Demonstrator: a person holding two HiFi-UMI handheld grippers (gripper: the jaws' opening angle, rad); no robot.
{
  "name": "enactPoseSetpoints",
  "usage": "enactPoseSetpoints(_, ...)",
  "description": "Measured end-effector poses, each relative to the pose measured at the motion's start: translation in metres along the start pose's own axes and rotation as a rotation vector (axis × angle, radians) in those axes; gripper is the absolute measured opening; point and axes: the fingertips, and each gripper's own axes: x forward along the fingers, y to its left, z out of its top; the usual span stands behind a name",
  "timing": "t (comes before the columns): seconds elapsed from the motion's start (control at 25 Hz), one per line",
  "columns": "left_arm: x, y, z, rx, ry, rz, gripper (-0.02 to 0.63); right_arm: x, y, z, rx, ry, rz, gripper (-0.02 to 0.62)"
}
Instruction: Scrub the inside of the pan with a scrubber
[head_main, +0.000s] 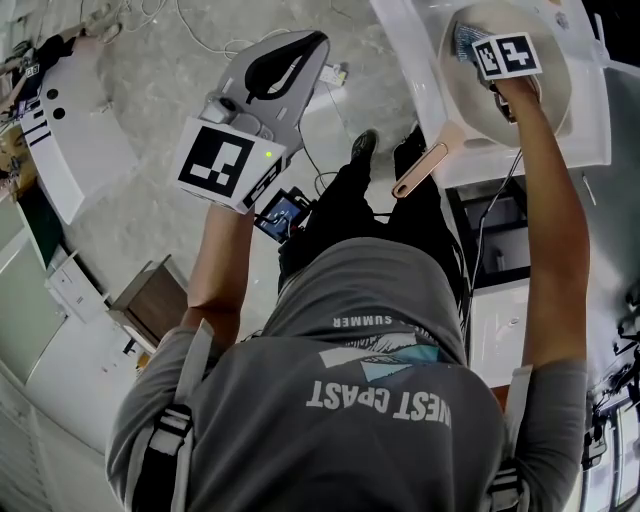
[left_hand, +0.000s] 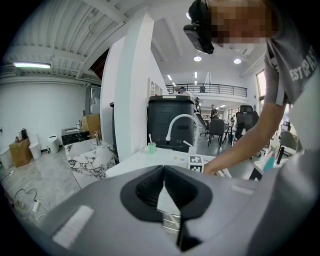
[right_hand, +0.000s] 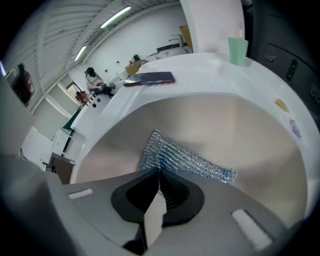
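A round pan (head_main: 545, 105) with a pale beige inside and a tan handle (head_main: 420, 170) sits on the white counter at the top right. My right gripper (right_hand: 159, 171) reaches down into it, shut on a silver mesh scrubber (right_hand: 185, 160). The scrubber lies spread against the pan's inner wall (right_hand: 240, 120). In the head view the scrubber (head_main: 464, 40) shows just left of the right gripper's marker cube (head_main: 507, 57). My left gripper (head_main: 316, 42) is held up in the air, away from the pan, shut with nothing between its jaws (left_hand: 163, 169).
On the white counter (right_hand: 200, 70) behind the pan stand a green cup (right_hand: 238, 50) and a dark flat phone-like object (right_hand: 149, 78). A white faucet (left_hand: 176, 122) rises beyond the counter. Below, the floor carries cables and white furniture (head_main: 75, 140).
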Motion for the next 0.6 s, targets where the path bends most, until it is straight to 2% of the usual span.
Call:
enactPoseSetpoints(0.2,0.003,-0.008,0.012,0.013,-0.024,-0.015,0.002,-0.002,0.037,-0.051,-0.067,0.105,0.064,0.009)
enactPoseSetpoints(0.44,0.001,-0.029,0.031,0.042,-0.047,-0.054,0.002,-0.025,0.03,-0.116,-0.118,0.288,0.026,0.008)
enactPoseSetpoints(0.6,0.002,-0.047,0.041,0.065,-0.057,-0.094,0.002,-0.045,0.022,-0.126,-0.073,0.251,0.007,0.008)
